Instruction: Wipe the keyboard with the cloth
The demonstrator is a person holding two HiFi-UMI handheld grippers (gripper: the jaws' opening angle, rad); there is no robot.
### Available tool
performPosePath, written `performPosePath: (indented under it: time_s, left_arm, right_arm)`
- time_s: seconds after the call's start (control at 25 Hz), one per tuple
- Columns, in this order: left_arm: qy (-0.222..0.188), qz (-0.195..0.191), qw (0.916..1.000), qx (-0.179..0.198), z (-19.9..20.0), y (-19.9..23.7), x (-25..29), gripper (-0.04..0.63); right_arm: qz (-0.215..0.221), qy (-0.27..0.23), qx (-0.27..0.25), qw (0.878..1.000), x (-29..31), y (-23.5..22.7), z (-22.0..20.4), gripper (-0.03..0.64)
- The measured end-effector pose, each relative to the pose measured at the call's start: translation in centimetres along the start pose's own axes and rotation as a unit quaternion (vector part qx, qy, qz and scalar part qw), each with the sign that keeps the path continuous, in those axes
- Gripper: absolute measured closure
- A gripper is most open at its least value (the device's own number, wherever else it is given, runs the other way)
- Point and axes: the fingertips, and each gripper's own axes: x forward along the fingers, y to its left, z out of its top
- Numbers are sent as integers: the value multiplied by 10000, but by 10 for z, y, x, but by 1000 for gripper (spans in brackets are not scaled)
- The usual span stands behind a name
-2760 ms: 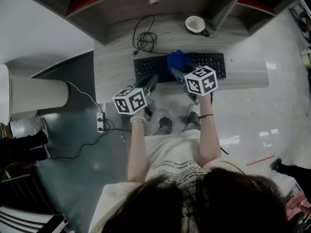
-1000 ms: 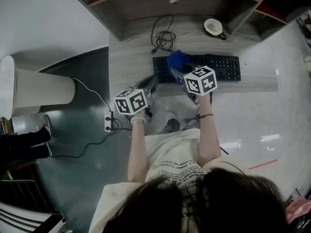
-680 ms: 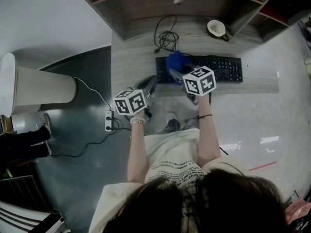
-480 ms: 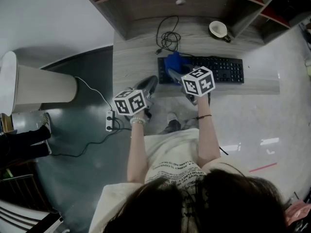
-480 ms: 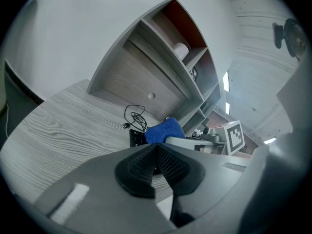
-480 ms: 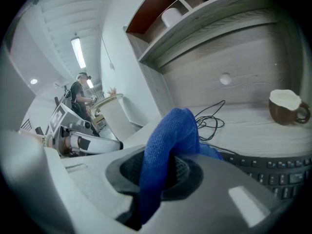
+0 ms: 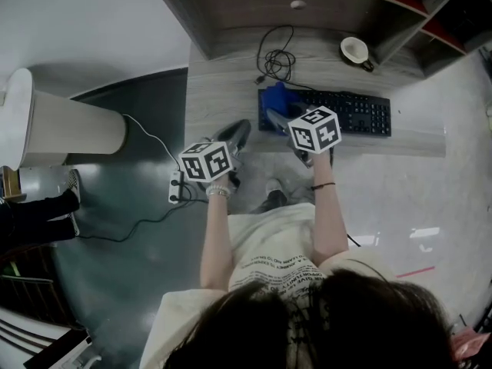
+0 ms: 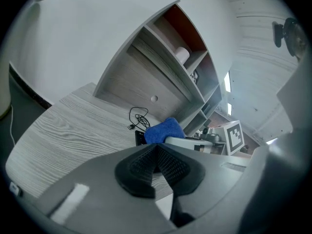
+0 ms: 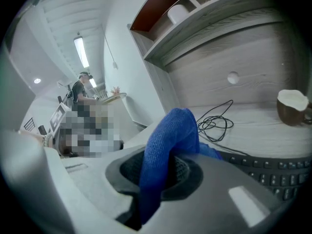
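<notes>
Right gripper (image 9: 163,172) is clamped on the blue cloth (image 9: 170,130). A fold runs between the pads and the rest bunches up past the tips. The grip looks solid, no regrip needed.

The cloth (image 7: 275,98) sits at the left end of the keyboard (image 7: 346,112), which looks like the start of a pass. Suggested approach:
- Keep the bunched end flat on the key tops with light downward pressure.
- Sweep right along the rows and don't let the jaw tips scrape the keys.
- The keyboard is loose on the desk (image 7: 223,91) and may slide. The left gripper (image 8: 157,147) could brace its near-left corner.
- Stay off the coiled cable (image 7: 277,56) behind the keyboard. The cup (image 7: 355,50) at far right is well clear.

Pose: both forearms reach forward, roughly parallel. The right gripper (image 7: 273,118) angles forward-left, tips at the keyboard's left end. The left gripper (image 7: 237,129) has its jaws pressed together with nothing between them. It hangs over the desk's front edge just left of the keyboard, not touching it, tips aimed toward the cloth.
</notes>
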Motion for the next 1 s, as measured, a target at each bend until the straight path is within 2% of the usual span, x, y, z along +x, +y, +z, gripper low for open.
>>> performPosePath:
  time_s: [0.84, 1.0]
  left_arm:
    - [-263, 429, 9987, 39, 2, -7, -18, 590]
    - [-399, 493, 9980, 21, 4, -10, -21, 591]
  right_arm:
    - [625, -98, 85, 9980, 12, 22, 8, 558]
    - [879, -74, -79, 9961, 10, 31, 14, 558]
